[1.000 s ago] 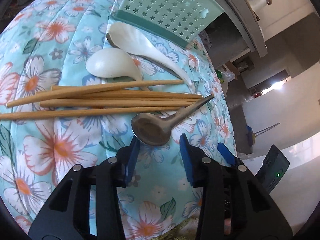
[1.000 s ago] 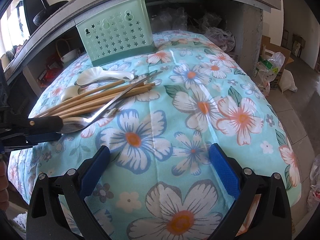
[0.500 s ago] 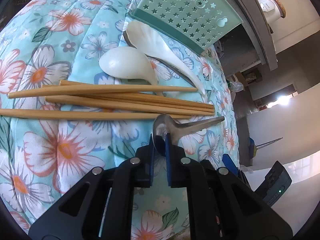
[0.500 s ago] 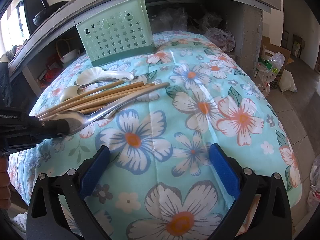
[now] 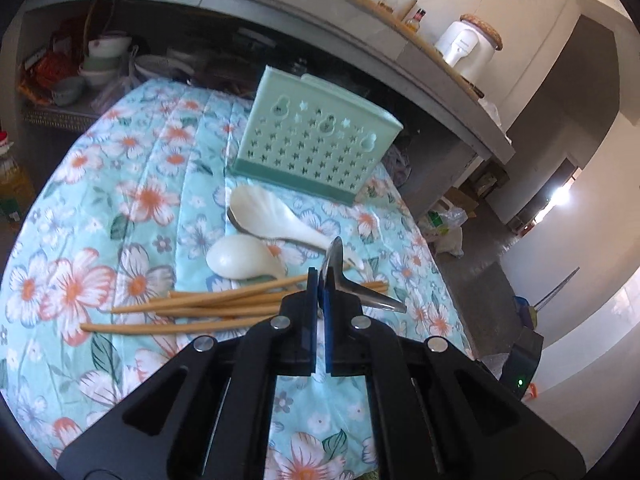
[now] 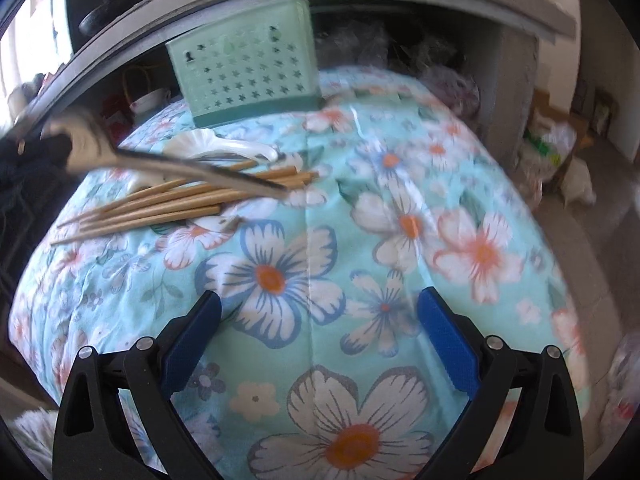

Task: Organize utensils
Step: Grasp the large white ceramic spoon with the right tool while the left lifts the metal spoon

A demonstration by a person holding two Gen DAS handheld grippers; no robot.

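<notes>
The left tool [image 5: 319,280], open around the metal spoon [image 5: 340,276] a second ago, is now gripping and lifting it above the chopsticks [image 5: 208,308]; the right tool [image 6: 320,320] is staying wide, empty.

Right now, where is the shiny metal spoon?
The metal spoon is pinched in the left gripper, lifted above the chopsticks, in front of the green holder.

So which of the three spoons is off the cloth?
The metal spoon, pinched by its bowl in the left gripper; the two white spoons lie flat beside the chopsticks.
</notes>
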